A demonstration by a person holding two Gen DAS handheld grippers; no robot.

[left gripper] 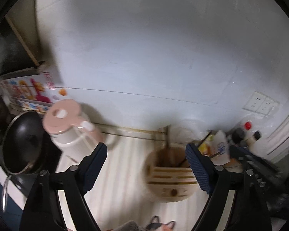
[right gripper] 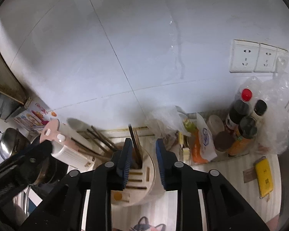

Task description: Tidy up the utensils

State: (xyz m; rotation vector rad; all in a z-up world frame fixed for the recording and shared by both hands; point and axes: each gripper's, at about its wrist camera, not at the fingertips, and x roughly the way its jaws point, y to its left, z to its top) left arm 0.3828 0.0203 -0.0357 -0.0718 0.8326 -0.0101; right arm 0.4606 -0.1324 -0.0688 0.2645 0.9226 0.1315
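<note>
A round, pale wooden utensil holder (right gripper: 142, 175) with slotted top stands on the striped surface (right gripper: 227, 171) near the tiled wall, with dark chopsticks (right gripper: 98, 140) leaning out leftward and a flat utensil (right gripper: 135, 144) upright in its well. The right gripper (right gripper: 142, 160) hovers above it, jaws parted, empty. The left gripper (left gripper: 146, 165) is wide open, holding nothing.

Round beige slotted utensil holder (right gripper: 142, 179) upright on counter, chopsticks (right gripper: 100, 144) leaning out leftward, flat utensil (right gripper: 135, 144) standing inside
</note>
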